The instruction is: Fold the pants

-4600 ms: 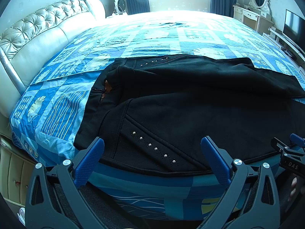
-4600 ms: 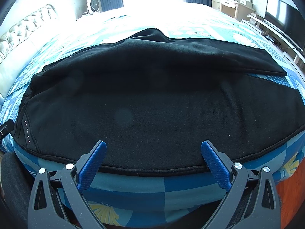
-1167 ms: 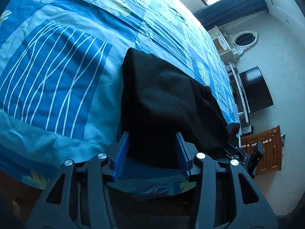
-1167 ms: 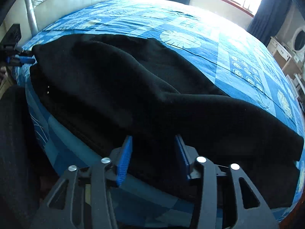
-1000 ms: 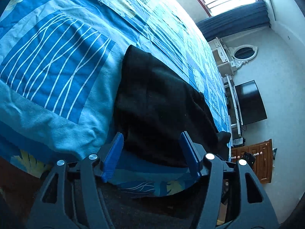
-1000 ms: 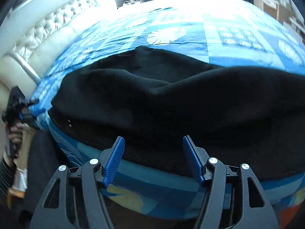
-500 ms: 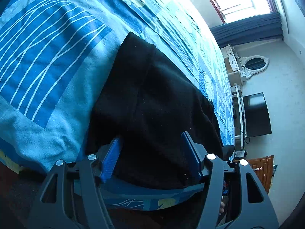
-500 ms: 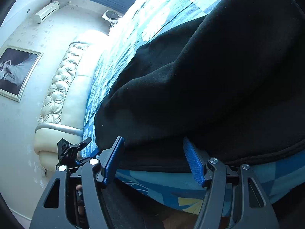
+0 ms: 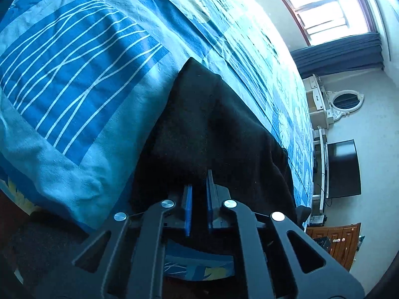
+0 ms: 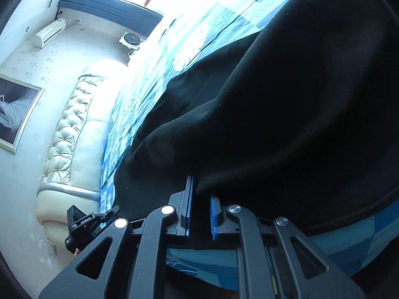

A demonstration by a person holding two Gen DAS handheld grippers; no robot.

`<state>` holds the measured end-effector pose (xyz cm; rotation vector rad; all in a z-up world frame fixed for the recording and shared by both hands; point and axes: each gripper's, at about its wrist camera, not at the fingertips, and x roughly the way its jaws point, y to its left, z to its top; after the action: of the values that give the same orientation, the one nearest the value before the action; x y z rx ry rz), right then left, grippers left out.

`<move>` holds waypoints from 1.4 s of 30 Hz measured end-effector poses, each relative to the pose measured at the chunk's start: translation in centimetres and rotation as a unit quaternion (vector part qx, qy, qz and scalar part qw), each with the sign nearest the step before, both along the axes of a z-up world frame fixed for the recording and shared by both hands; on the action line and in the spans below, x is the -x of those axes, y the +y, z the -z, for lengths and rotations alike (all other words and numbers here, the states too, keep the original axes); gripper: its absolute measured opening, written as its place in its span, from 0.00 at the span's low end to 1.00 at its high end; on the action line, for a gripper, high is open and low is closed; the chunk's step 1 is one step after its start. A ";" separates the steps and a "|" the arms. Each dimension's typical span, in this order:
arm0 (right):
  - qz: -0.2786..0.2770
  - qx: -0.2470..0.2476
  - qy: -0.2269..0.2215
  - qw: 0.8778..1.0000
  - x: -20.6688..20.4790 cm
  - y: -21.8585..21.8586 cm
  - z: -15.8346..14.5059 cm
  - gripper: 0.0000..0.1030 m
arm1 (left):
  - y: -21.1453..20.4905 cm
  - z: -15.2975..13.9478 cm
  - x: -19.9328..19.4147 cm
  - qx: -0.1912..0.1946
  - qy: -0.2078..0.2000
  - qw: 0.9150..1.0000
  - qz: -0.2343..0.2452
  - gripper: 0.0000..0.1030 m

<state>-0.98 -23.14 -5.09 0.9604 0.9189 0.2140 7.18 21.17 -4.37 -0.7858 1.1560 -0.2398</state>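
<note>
Both tilted tools (image 9: 198,191) (image 10: 201,196) have closed onto the pants (image 9: 212,129).

Daylight floods in from the window (image 9: 331,17) far beyond the fingertips, blowing out to white glare in both views. The blue bedspread (image 9: 74,74) ahead of the fingers is bright and sharp. The black pants (image 10: 286,112) between the fingers swallow detail in shadow. Fisheye bending curves the edges, with dark vignetted corners.
</note>
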 end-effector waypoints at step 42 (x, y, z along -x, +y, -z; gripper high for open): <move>0.392 0.010 -0.001 0.920 5.9 -41.2 2.6 0.48 | -8.5 -0.8 -1.1 -0.267 -0.052 0.961 0.049 0.90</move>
<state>-6.83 -64.38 -7.72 1.2345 0.4736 -0.4770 8.28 12.68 -3.52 -0.2371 1.0912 -0.0437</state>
